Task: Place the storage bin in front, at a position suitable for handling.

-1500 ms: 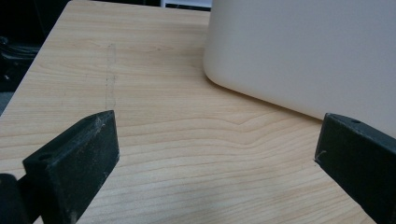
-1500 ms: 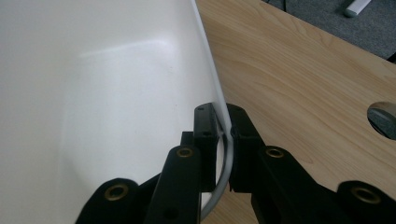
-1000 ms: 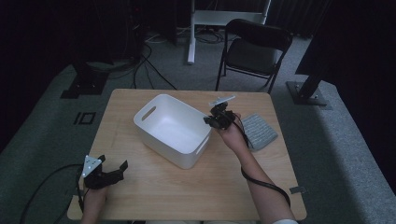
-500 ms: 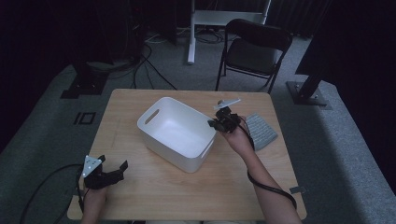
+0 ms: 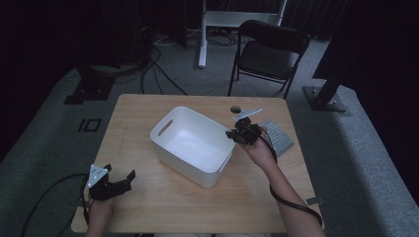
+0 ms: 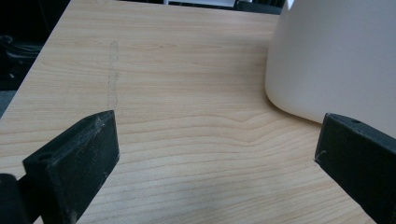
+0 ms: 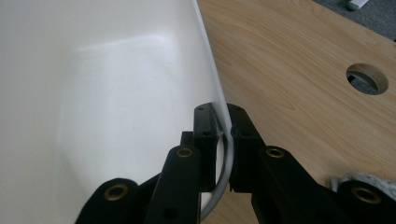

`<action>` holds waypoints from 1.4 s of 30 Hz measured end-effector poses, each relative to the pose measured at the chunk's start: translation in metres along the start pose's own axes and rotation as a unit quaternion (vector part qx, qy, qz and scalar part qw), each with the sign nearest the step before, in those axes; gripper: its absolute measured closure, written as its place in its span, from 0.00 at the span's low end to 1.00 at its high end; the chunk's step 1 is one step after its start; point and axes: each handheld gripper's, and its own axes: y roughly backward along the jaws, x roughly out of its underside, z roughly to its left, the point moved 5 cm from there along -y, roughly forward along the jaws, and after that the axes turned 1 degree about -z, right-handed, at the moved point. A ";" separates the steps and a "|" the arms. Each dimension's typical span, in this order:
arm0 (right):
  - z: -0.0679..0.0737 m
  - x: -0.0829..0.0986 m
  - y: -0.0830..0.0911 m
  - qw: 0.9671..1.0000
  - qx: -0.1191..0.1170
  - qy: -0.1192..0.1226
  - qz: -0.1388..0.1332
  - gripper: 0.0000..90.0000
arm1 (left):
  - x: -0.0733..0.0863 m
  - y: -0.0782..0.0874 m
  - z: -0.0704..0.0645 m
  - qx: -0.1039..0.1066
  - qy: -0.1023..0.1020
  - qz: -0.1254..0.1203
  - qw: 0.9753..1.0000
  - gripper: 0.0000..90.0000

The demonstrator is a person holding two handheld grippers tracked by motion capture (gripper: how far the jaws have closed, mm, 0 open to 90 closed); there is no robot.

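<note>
Slid right across the bench [image 5: 148,207] since a second ago: white bin [image 5: 192,145], rim pinched by right gripper [image 5: 236,134] fingers [image 7: 205,135]. Repositioning apparently underway. Left gripper [image 5: 118,181] spread, lower left.

Materials and finish: bench, tub, grippers, cloth

Bench [image 5: 163,207]: pale wood-grain top, matt, smooth, with one faint scuffed line in the left gripper view. White tub [image 5: 195,143]: plastic, smooth, soft sheen on the inner wall. Left gripper [image 6: 215,154]: matt black jaws, faces slightly dusty and scuffed. Right gripper [image 7: 223,135]: matt black links with brass-coloured rivets. Grey cloth [image 5: 279,138]: woven, rough-textured. Floor [image 5: 365,163]: dull grey carpet.
</note>
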 end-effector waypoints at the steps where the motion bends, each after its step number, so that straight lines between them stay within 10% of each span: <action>1: 0.000 0.001 0.001 1.000 -0.001 0.000 0.000 0.93 | 0.000 0.000 0.000 0.000 0.001 0.000 1.000 0.00; 42: -0.004 0.046 0.046 1.000 -0.009 0.007 0.003 0.93 | -0.002 0.001 -0.016 0.025 -0.015 -0.002 1.000 0.00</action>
